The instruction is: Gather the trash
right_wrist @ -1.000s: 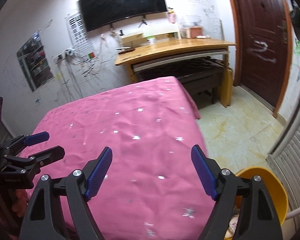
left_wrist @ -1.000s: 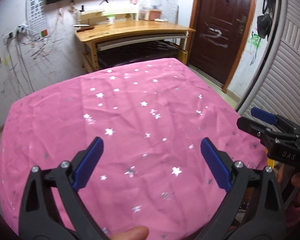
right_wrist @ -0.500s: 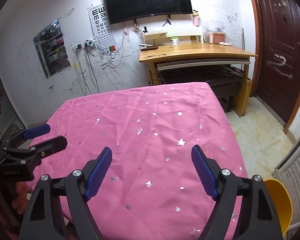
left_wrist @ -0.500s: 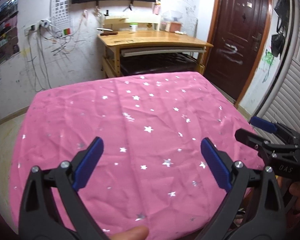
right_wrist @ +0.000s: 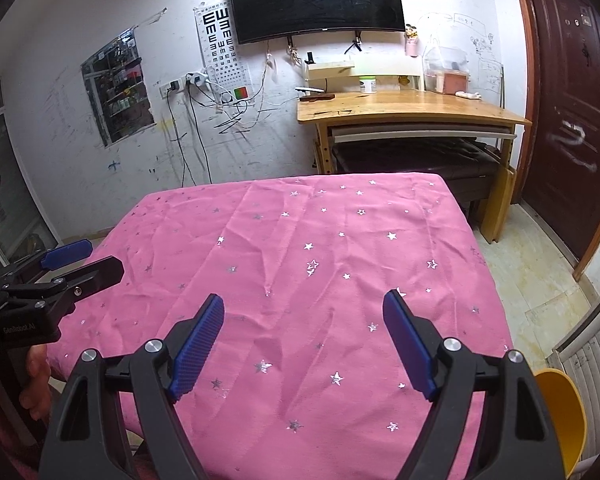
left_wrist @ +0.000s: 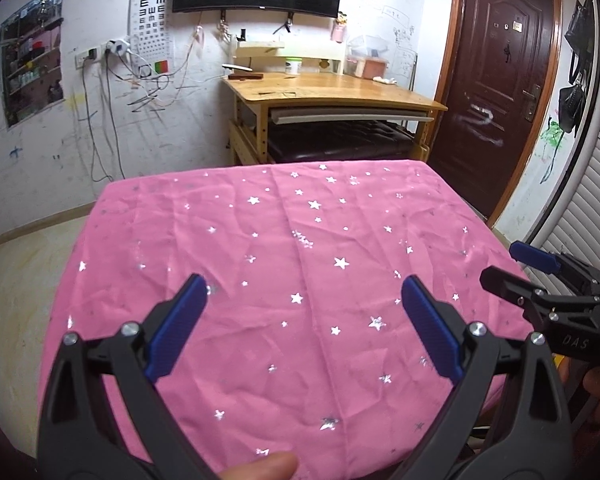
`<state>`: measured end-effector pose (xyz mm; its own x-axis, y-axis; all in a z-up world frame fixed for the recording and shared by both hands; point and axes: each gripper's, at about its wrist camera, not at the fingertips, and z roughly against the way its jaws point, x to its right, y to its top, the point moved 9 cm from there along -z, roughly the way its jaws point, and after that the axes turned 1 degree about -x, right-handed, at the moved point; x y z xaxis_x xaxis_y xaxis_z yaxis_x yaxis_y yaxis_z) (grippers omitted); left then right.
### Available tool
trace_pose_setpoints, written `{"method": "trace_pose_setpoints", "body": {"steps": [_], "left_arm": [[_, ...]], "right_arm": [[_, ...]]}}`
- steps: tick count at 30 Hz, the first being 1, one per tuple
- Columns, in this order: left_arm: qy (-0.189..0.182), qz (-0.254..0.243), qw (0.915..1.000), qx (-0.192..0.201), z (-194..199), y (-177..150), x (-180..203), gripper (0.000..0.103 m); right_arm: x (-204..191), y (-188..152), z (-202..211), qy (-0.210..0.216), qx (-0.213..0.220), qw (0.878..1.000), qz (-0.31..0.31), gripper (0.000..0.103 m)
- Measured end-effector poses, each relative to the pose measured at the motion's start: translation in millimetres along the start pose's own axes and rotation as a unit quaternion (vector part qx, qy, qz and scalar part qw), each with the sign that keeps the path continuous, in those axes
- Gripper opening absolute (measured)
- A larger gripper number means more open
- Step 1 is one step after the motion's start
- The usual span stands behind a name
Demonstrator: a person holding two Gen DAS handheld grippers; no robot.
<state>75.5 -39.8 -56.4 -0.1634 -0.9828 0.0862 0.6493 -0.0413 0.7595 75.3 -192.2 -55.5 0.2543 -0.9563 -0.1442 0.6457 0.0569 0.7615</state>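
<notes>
A: Left wrist view first. Your left gripper (left_wrist: 300,304) hangs over the near part of the table (left_wrist: 148,216), jaws wide apart, nothing between them. The pink starred cloth (left_wrist: 284,248) shows no scrap anywhere. Your right gripper (left_wrist: 516,266) sits at the right edge of the picture, also gaping and empty.

B: So where's the trash?

A: You can't find it in this view. Now the right wrist view. Your right gripper (right_wrist: 304,320) is over the cloth (right_wrist: 340,216), jaws apart, holding nothing. Your left gripper (right_wrist: 86,260) shows at the left, open too. Again no trash on the table. A yellow bin (right_wrist: 560,408) peeks in at the lower right, just beside the table's corner; its inside is hidden.

B: Which step are you at, then?

A: By my judgement, either searching before the first pick or finished with the table bare; the pictures don't settle which. Your next move calls for sweeping both cameras toward the floor (right_wrist: 540,280) and the wooden desk (right_wrist: 412,108) to locate any litter before you commit a grasp.
</notes>
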Motion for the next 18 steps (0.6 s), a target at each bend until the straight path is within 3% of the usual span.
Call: {"method": "trace_pose_setpoints", "body": {"steps": [18], "left_arm": [[0.003, 0.004, 1.0, 0.004, 7.7, -1.7, -6.9, 0.094]], "right_arm": [[-0.1, -0.9, 3.4, -0.001, 0.002, 1.0, 0.0, 0.076]]}}
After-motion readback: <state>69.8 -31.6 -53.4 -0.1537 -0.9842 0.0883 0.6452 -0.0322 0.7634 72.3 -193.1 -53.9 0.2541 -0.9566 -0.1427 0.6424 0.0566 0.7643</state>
